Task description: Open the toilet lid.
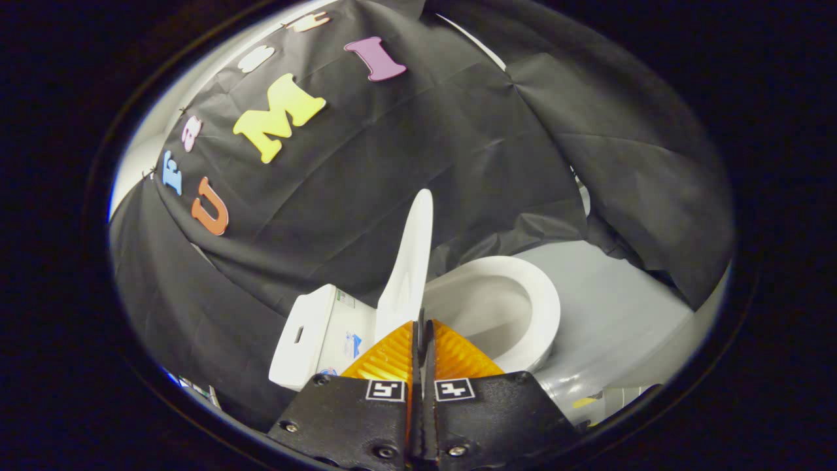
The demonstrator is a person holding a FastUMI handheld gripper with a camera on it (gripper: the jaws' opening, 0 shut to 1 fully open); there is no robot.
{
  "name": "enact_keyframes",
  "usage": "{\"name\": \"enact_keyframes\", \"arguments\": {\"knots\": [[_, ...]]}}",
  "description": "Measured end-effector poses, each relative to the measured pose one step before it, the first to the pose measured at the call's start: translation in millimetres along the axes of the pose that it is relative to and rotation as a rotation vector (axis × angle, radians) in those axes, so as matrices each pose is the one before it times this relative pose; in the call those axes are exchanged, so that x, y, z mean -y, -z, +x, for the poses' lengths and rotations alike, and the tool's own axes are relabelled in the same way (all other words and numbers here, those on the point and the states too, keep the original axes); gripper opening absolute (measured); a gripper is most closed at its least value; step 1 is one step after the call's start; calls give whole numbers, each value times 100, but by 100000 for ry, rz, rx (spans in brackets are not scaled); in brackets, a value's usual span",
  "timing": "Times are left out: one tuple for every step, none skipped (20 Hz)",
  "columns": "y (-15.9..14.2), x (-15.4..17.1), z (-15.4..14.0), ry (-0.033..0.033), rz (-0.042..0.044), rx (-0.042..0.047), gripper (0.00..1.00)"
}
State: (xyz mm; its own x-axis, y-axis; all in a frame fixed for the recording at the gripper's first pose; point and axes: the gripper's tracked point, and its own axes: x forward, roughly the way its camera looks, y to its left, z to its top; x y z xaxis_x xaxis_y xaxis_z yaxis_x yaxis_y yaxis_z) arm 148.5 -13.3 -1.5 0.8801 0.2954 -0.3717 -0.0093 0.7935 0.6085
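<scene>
The white plastic toilet lid (410,261) was raised upright at frame centre; the gripper (422,327) was pressed together, its tips at the lid's lower edge.

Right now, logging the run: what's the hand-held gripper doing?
Hand-held gripper: closed, fingers pinching the edge of the raised toilet lid.

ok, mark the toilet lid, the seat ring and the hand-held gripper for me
toilet lid (410,261): gripper view, middle of the raised panel.
seat ring (544,307): gripper view, far side of the rim.
hand-held gripper (422,327): gripper view, between the fingertips, fingers together at the lid's lower edge.
</scene>
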Motion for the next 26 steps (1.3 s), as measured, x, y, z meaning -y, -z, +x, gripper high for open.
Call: {"name": "enact_keyframes", "arguments": {"knots": [[-73, -489, -109, 97, -1162, 220, 4], [11, -437, -116, 404, -543, 234, 4], [-29, -436, -17, 330, -575, 120, 4], [-87, -366, 14, 283, -913, 477, 4], [-26, -386, -116, 230, -387, 235, 4], [33, -604, -148, 56, -970, 225, 4], [-22, -428, -74, -199, -1099, 364, 4], [22, -456, -64, -56, -1171, 140, 4], [-107, -424, -72, -170, -719, 203, 4], [-122, -390, -35, -187, -726, 207, 4], [-2, -437, -138, -118, -540, 258, 4], [80, -567, 76, 168, -1618, 91, 4], [-6, -519, -101, 147, -1637, 351, 4], [-58, -358, 74, 354, -1542, 283, 4], [60, -727, -142, -52, -1528, 409, 4], [-109, -589, -21, -346, -1169, 477, 4], [2, -584, -101, -311, -823, 379, 4], [-114, -524, -84, -116, -820, 315, 4], [-77, -409, -44, 34, -860, 347, 4], [63, -386, 115, 68, -964, 278, 4], [121, -361, -85, -322, -867, 195, 4], [3, -456, -71, -182, -944, 159, 4], [-32, -648, -3, 114, -1164, 169, 4], [-32, -345, -55, 417, -1366, 210, 4], [-69, -561, 2, 213, -1285, 257, 4], [-68, -672, 59, -36, -1458, 254, 4]]}}
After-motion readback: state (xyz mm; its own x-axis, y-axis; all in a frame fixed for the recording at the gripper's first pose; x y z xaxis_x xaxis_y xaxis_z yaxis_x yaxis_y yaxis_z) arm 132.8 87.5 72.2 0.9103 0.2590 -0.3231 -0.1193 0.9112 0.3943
